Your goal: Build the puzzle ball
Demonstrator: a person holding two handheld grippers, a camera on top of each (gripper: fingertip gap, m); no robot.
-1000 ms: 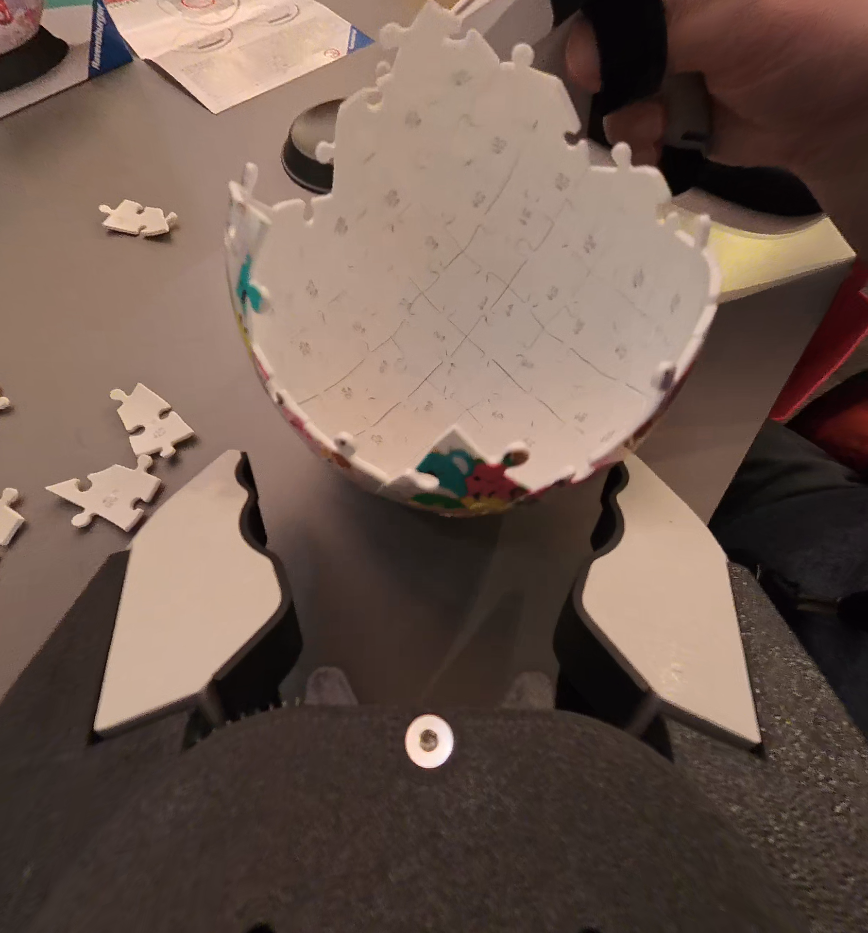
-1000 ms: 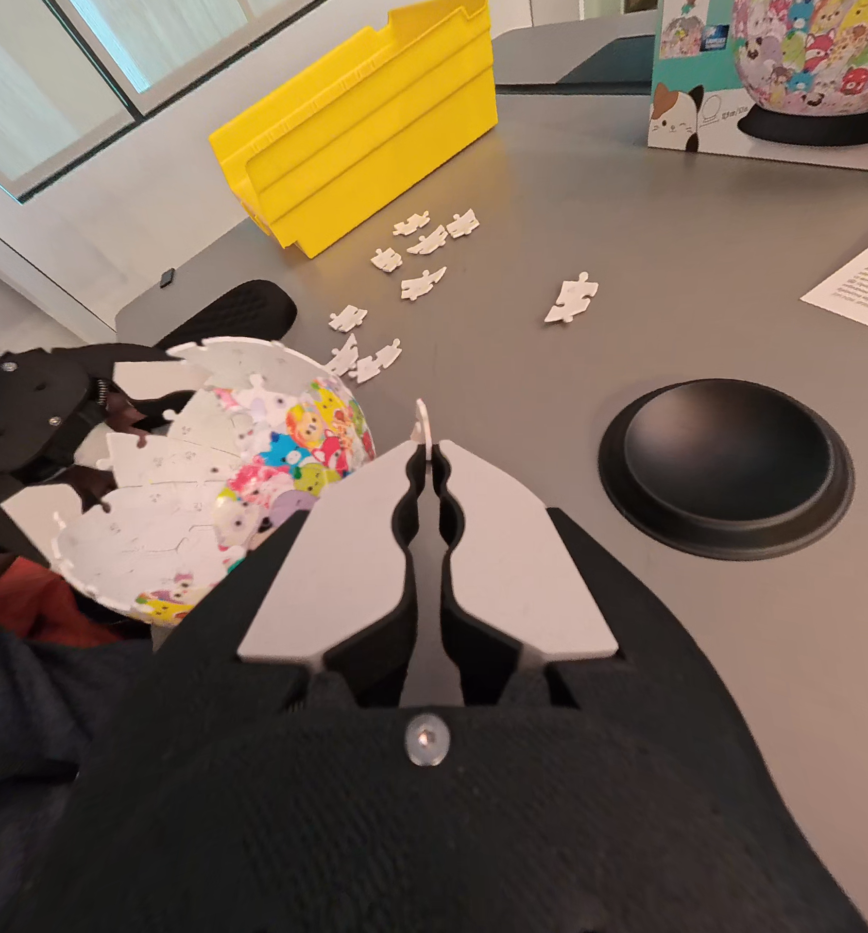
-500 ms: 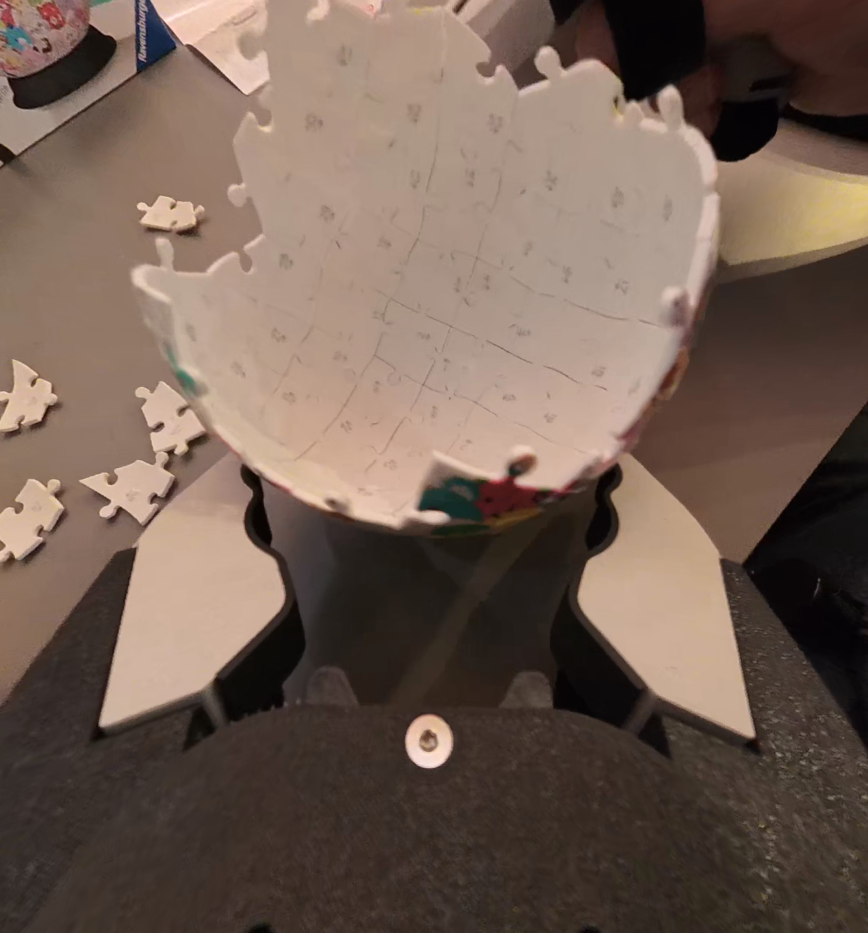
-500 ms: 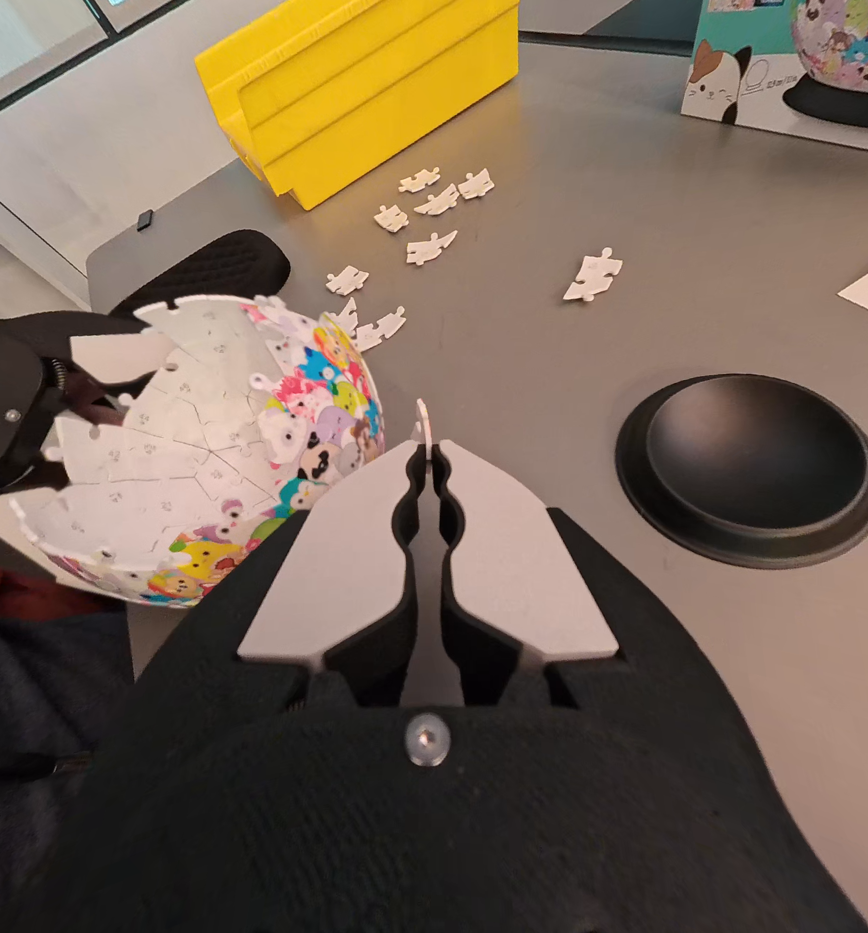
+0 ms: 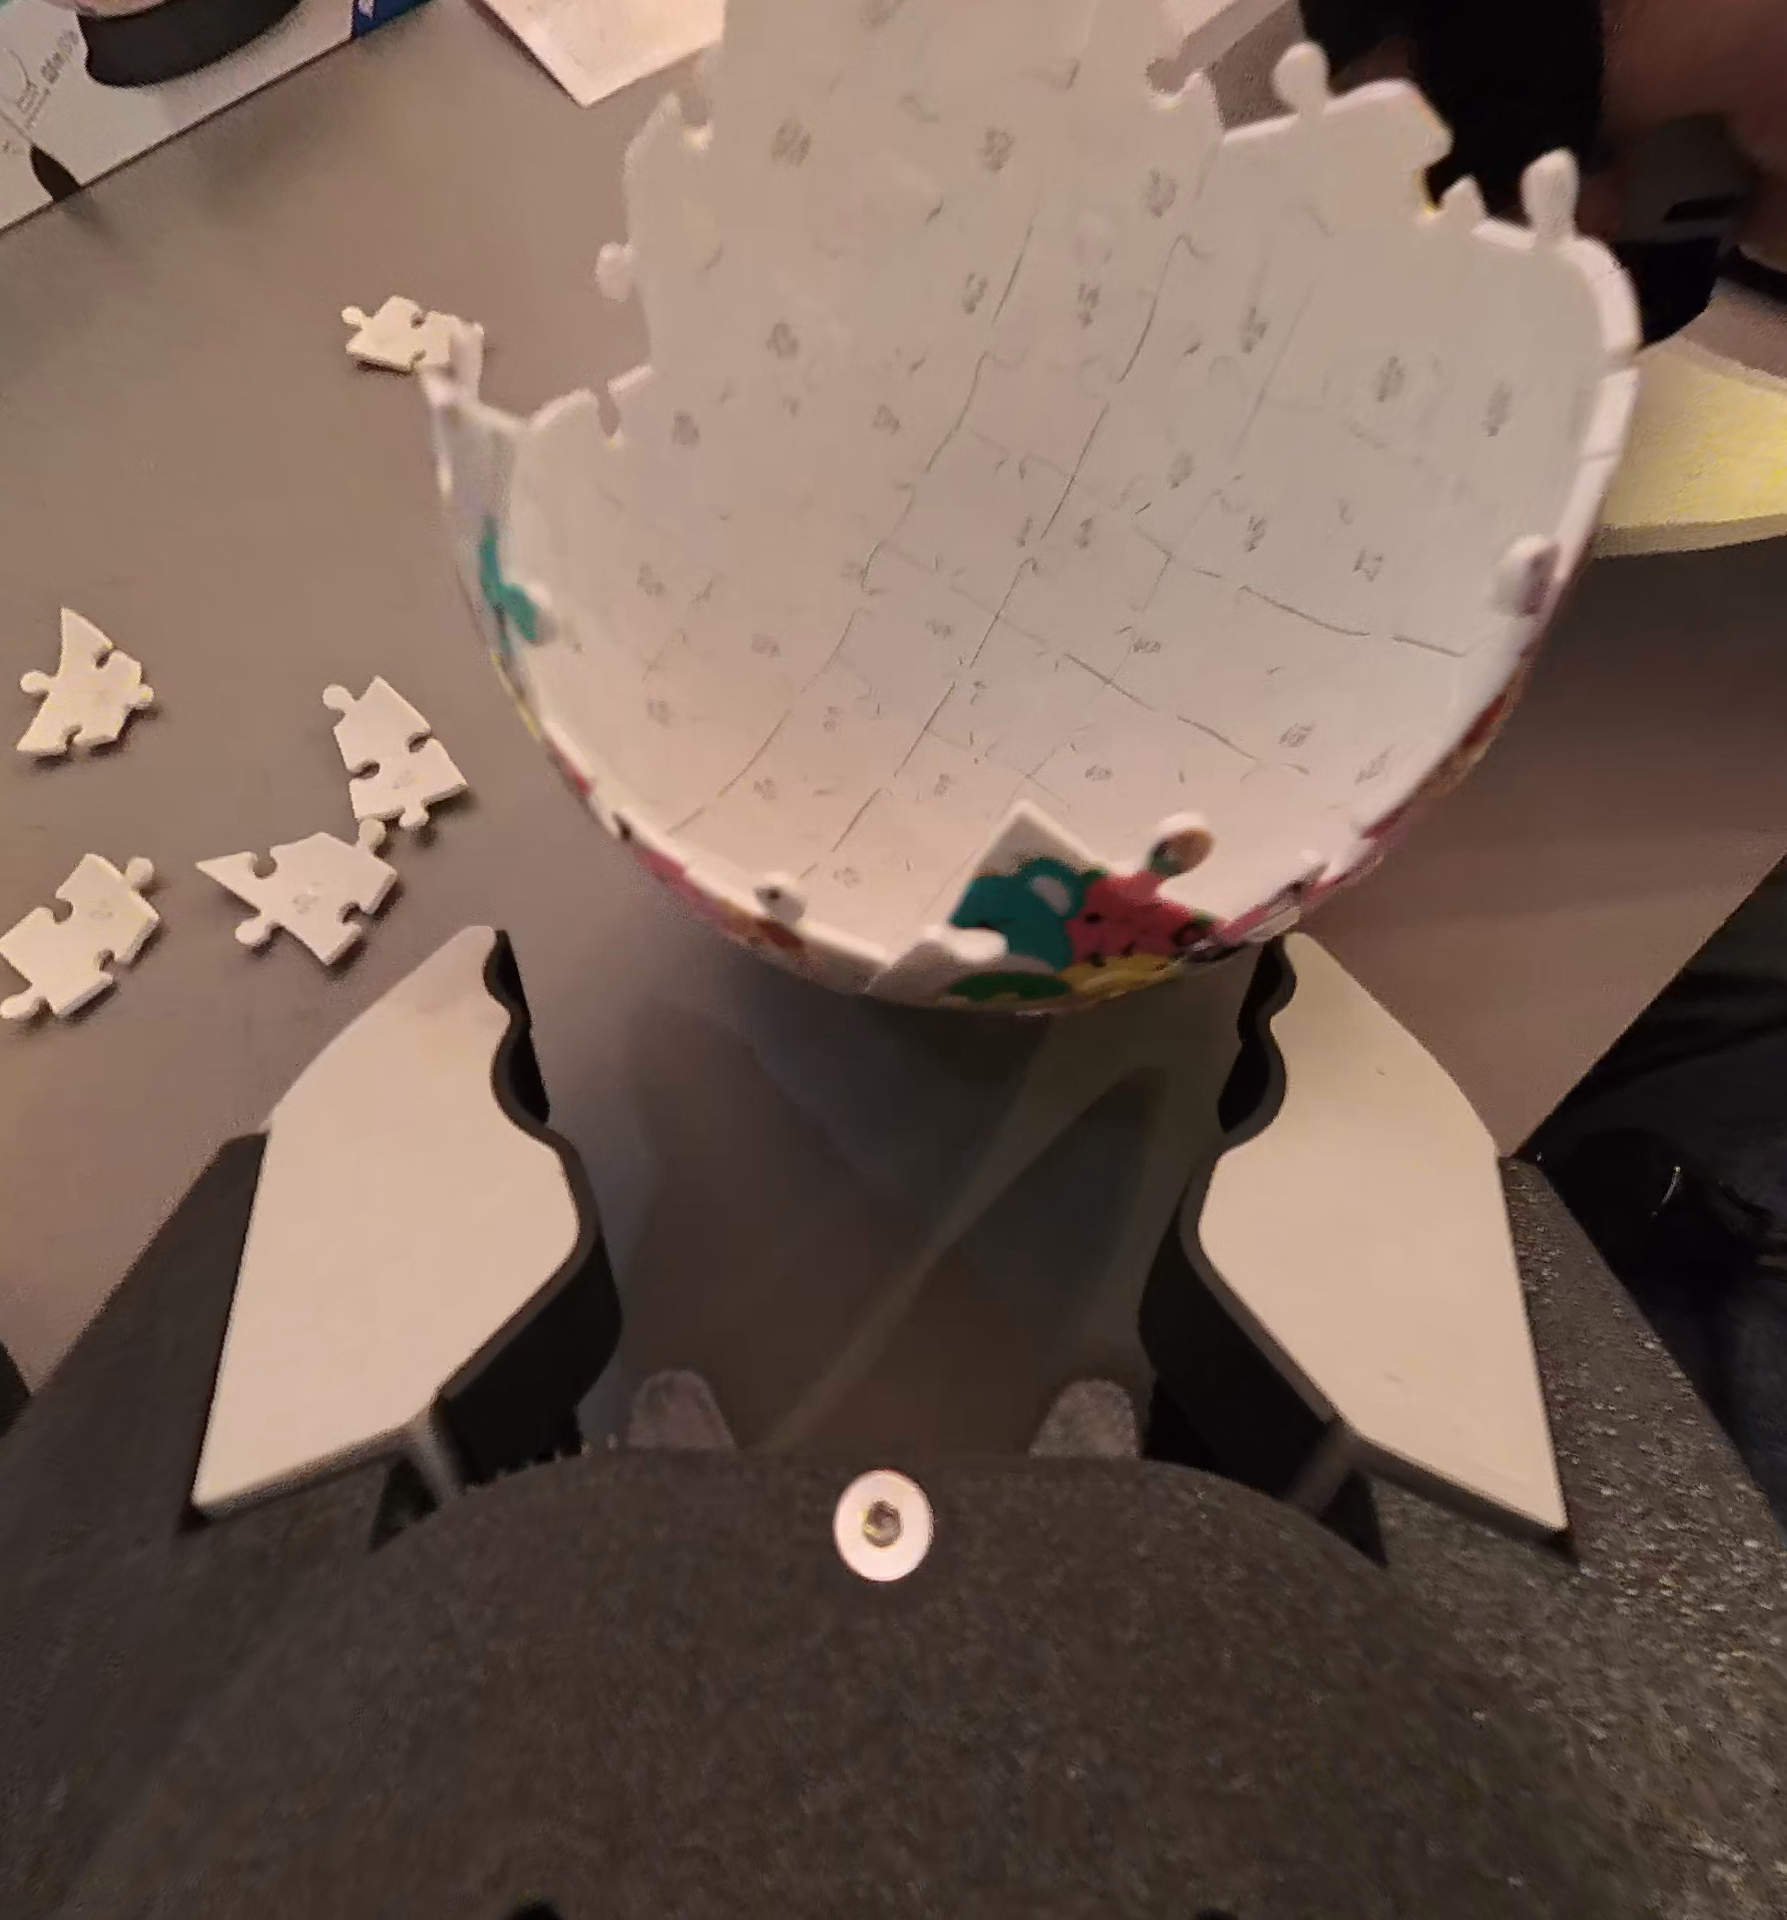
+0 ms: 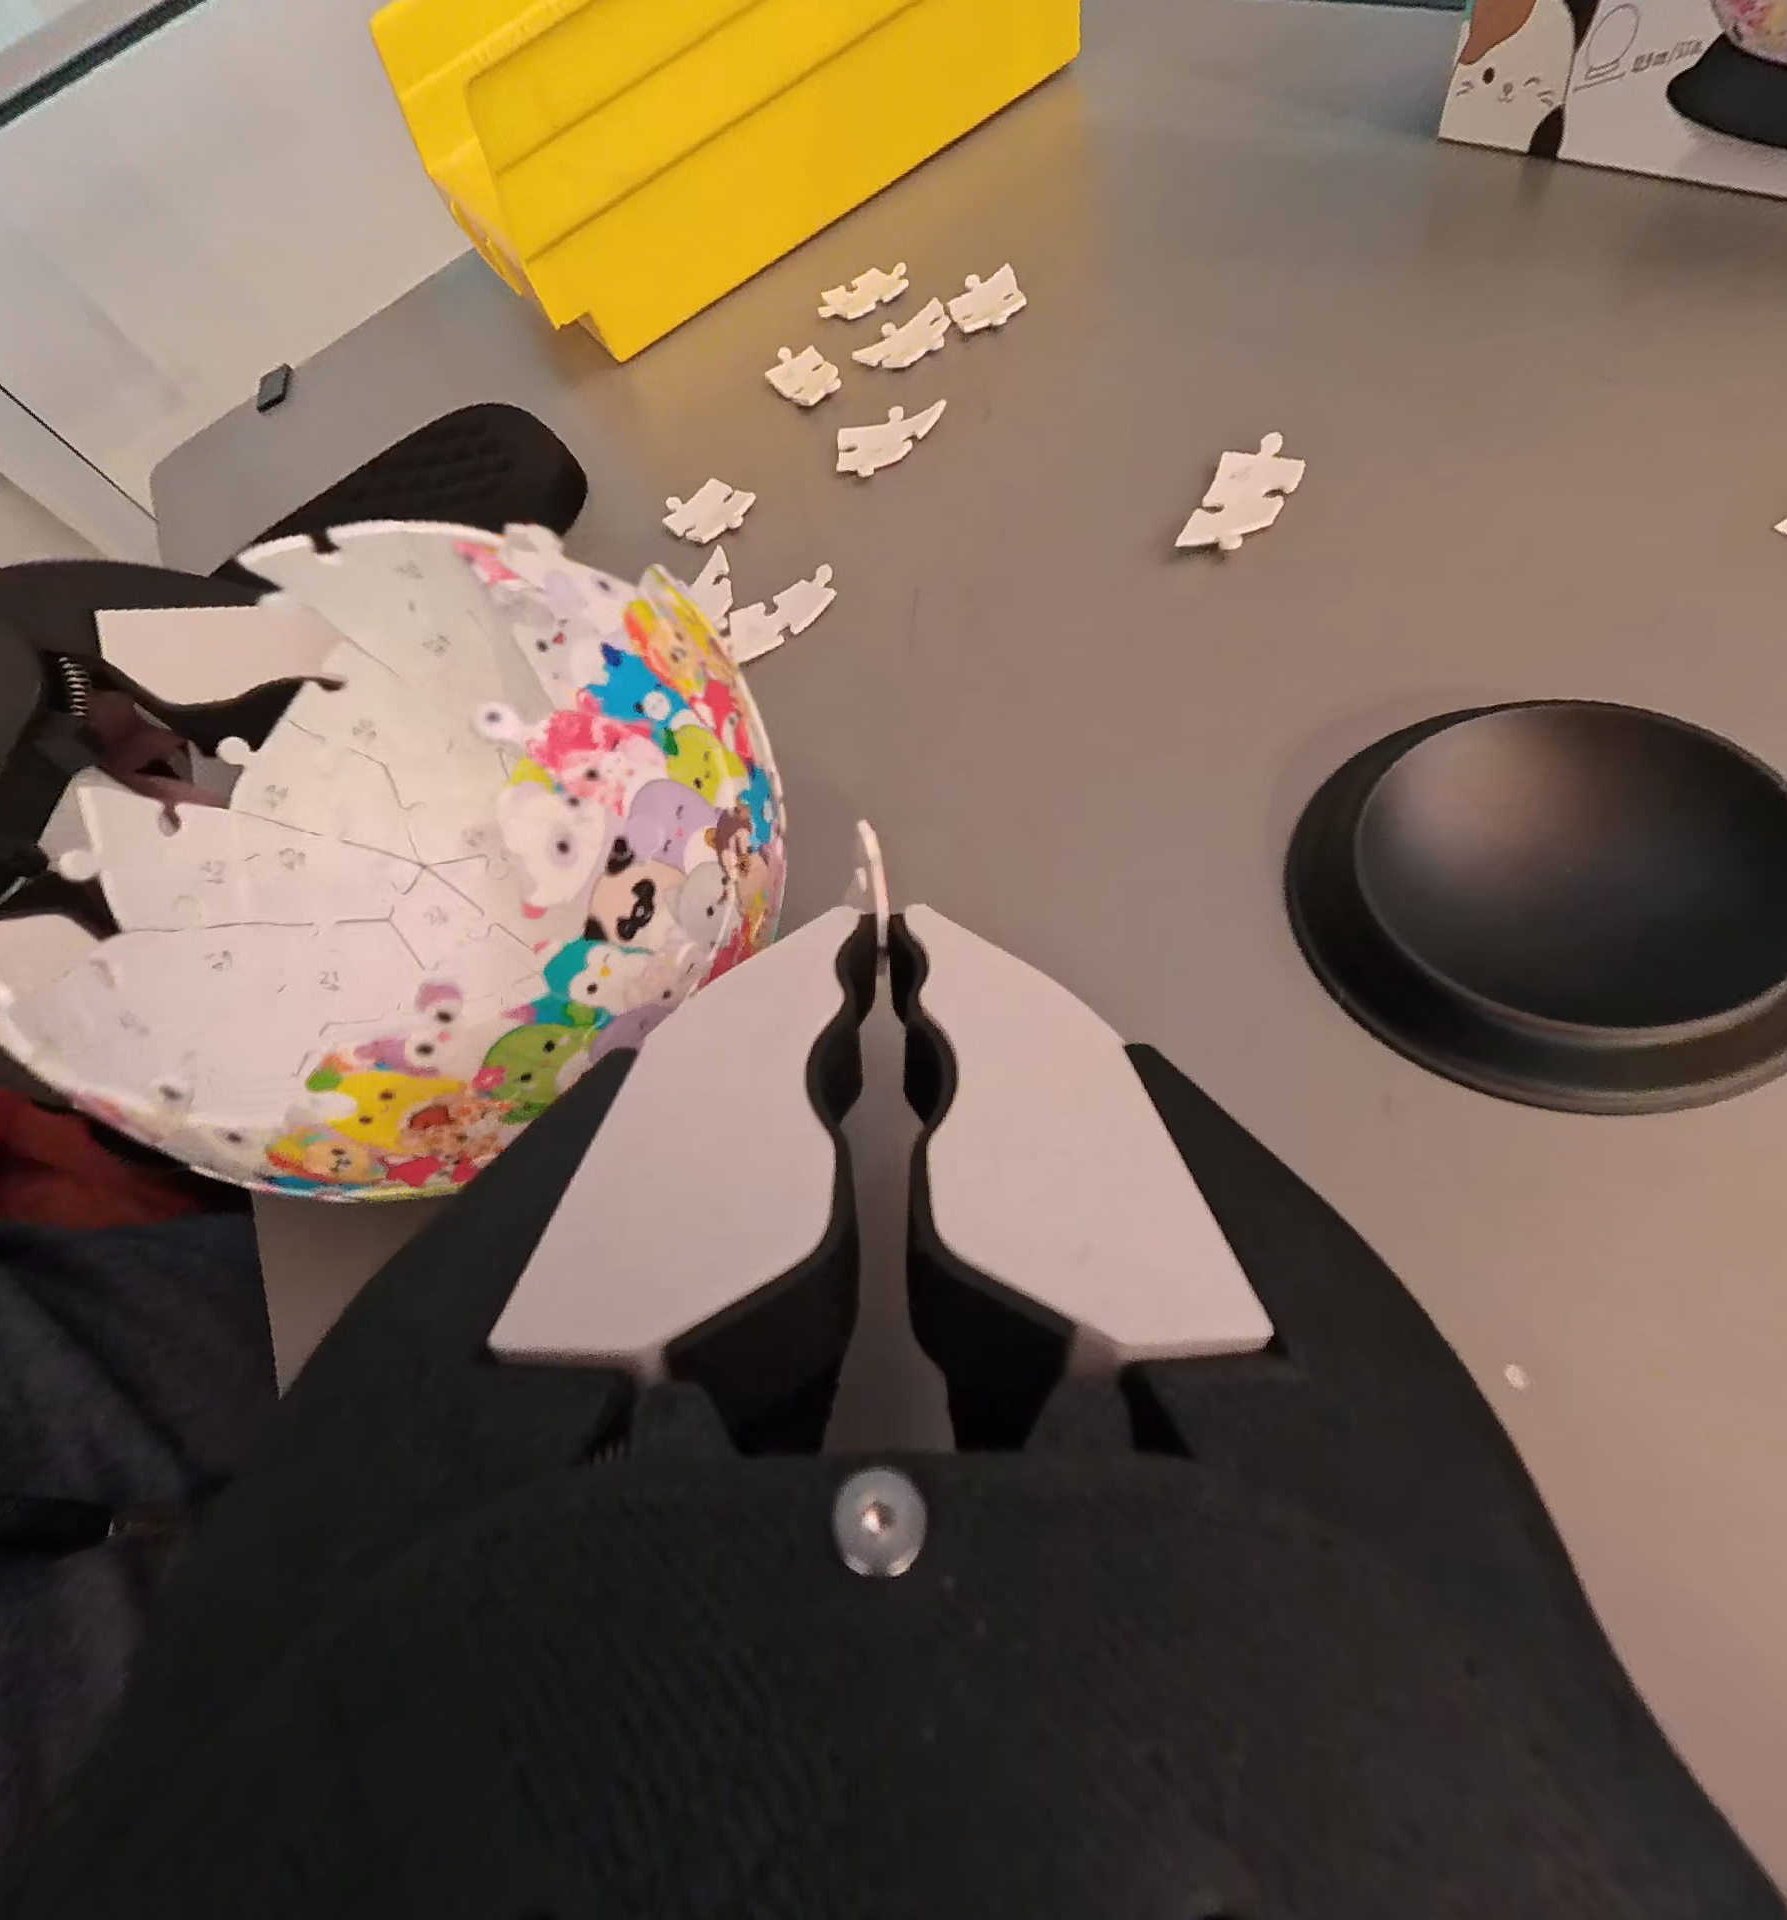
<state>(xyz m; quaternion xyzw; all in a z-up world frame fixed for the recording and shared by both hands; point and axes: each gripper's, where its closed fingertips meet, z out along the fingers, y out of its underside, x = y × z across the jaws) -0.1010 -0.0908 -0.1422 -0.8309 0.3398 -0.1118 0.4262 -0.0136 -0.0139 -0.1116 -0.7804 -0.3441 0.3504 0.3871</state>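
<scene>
The half-built puzzle ball (image 5: 1024, 520) is a white shell, open side toward me, with colourful cartoon print outside (image 6: 660, 810). My left gripper (image 5: 884, 945) is open wide, and the shell's near rim sits between its fingertips. I cannot tell whether the fingers (image 6: 203, 649) press on it. My right gripper (image 6: 876, 914) is shut on a white puzzle piece (image 6: 871, 873) seen edge-on, just right of the shell. The shell hangs over the table's left edge.
A black round stand (image 6: 1575, 904) sits on the grey table (image 6: 1076, 675) to the right. Loose white pieces (image 6: 894, 332) (image 5: 297, 894) lie scattered. A yellow bin (image 6: 723, 135) and the puzzle box (image 6: 1647, 94) stand at the back. A hand (image 5: 1699, 104) shows behind the shell.
The shell has come closer to my left gripper and turned, so its rim now sits between the fingertips. My right gripper, still shut on the piece, has moved nearer the shell.
</scene>
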